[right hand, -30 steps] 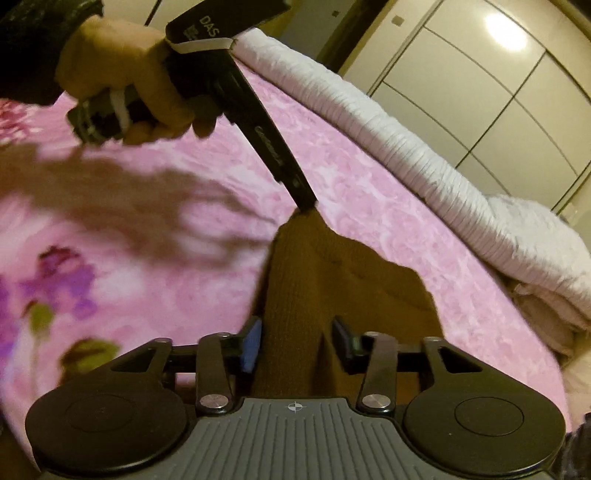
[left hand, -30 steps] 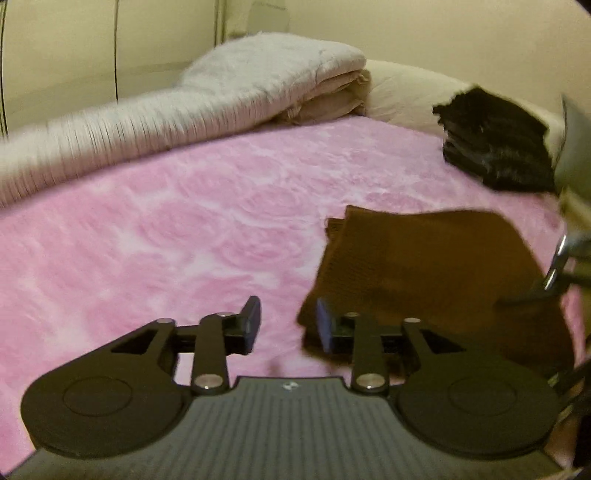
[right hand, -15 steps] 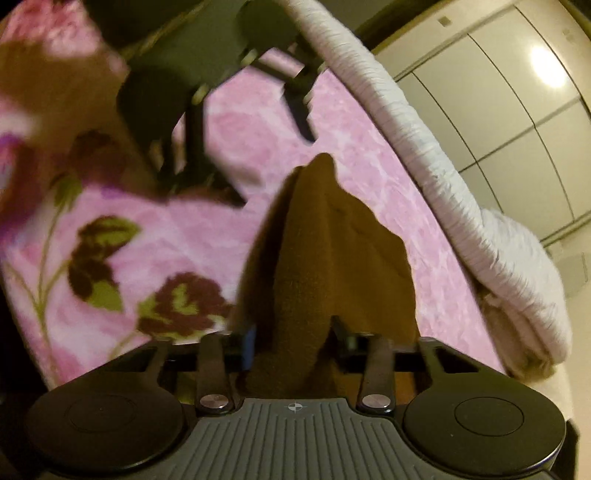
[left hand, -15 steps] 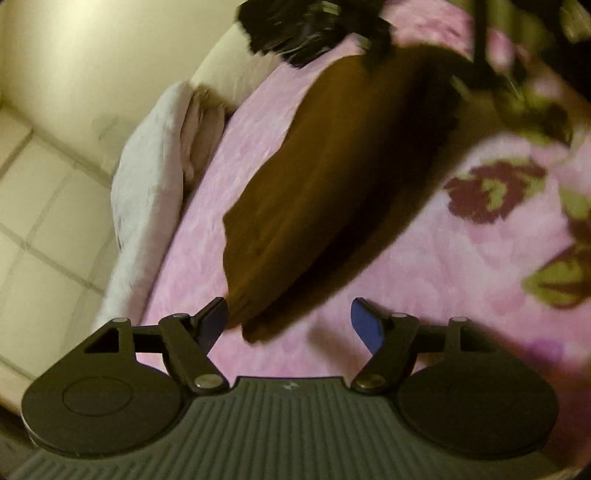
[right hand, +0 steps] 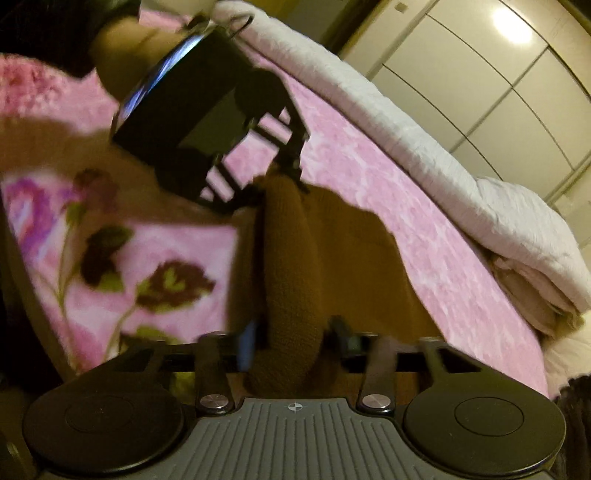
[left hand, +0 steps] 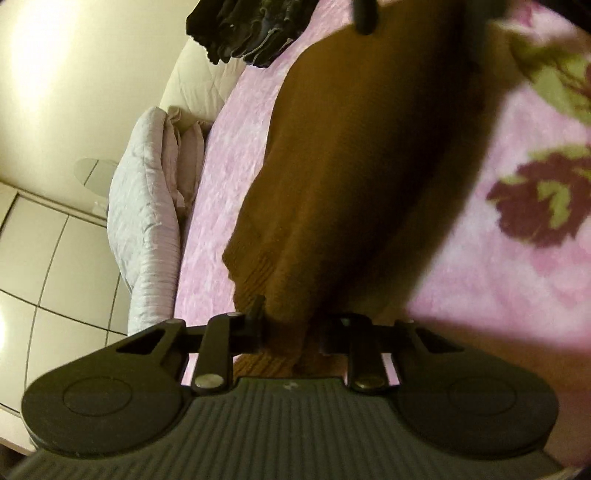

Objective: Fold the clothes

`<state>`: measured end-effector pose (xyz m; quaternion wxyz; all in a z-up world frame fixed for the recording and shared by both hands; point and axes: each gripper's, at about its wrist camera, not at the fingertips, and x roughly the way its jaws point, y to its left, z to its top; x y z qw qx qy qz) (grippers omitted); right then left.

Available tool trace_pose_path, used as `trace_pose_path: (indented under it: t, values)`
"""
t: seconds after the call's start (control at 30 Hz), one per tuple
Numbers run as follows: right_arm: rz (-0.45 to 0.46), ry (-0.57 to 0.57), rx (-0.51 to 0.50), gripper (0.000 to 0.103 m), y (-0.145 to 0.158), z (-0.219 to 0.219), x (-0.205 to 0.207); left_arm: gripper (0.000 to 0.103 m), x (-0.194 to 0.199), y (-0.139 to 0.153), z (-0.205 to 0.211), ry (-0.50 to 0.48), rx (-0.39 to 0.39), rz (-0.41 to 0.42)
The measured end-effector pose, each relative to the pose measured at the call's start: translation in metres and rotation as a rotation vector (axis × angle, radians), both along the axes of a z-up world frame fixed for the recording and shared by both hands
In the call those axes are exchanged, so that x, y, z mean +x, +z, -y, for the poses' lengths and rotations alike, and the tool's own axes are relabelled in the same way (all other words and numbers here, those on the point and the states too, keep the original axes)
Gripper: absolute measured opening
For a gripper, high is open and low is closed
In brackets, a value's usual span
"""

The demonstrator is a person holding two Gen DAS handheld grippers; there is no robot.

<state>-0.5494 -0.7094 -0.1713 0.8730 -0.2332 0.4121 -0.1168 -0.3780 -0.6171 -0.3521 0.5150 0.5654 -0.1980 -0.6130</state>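
A brown knit sweater [left hand: 351, 166] hangs stretched over the pink floral blanket [left hand: 498, 277]. My left gripper [left hand: 295, 328] is shut on its ribbed hem corner. In the right wrist view the sweater [right hand: 295, 266] runs as a long fold from my right gripper [right hand: 293, 343], which is shut on its near end, up to the left gripper [right hand: 291, 173] at the far end. A person's hand [right hand: 125, 55] holds that left gripper. The pads of both grippers are mostly hidden by cloth.
A pile of dark clothes [left hand: 251, 26] lies on a cream pillow [left hand: 195, 85] at the bed's head. A rolled white duvet [right hand: 406, 122] runs along the bed's far side, ending in a folded stack [left hand: 144, 221]. Wardrobe doors [right hand: 480, 74] stand behind it.
The left gripper, open beside the sweater's corner half a second ago, has shut on the hem. The right gripper kept its hold. The sweater now hangs stretched between them.
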Motion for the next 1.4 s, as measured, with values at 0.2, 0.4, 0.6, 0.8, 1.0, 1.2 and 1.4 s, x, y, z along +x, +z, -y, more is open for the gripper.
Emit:
trace_pose_path:
  t: [0.2,0.4,0.6,0.8,1.0,1.2,1.4]
  values:
    - [-0.054,0.012,-0.267,0.065,-0.045,-0.019,0.005,0.020,0.001,0.022,0.001,0.045,0.034,-0.075]
    - [-0.015,0.056,-0.319,0.035,-0.027,-0.003,0.014,0.019,0.007,0.052,-0.030,0.140,-0.031,-0.043]
    - [0.081,0.162,-0.412,0.034,0.020,-0.004,0.032,0.018,0.002,0.089,-0.096,0.262,-0.059,-0.026]
    - [0.030,0.189,-0.362,0.034,0.011,-0.016,0.001,0.019,-0.060,0.065,-0.163,0.199,0.048,-0.047]
    - [-0.053,0.070,-0.285,0.034,-0.014,-0.016,-0.046,0.024,-0.090,0.036,-0.183,0.197,0.106,-0.112]
    - [-0.016,-0.112,-0.201,0.034,-0.008,0.005,-0.083,0.029,-0.039,0.069,-0.217,0.359,0.133,-0.433]
    - [0.205,-0.199,0.063,0.037,0.035,0.025,-0.085,0.029,0.022,0.099,-0.210,0.551,0.036,-0.643]
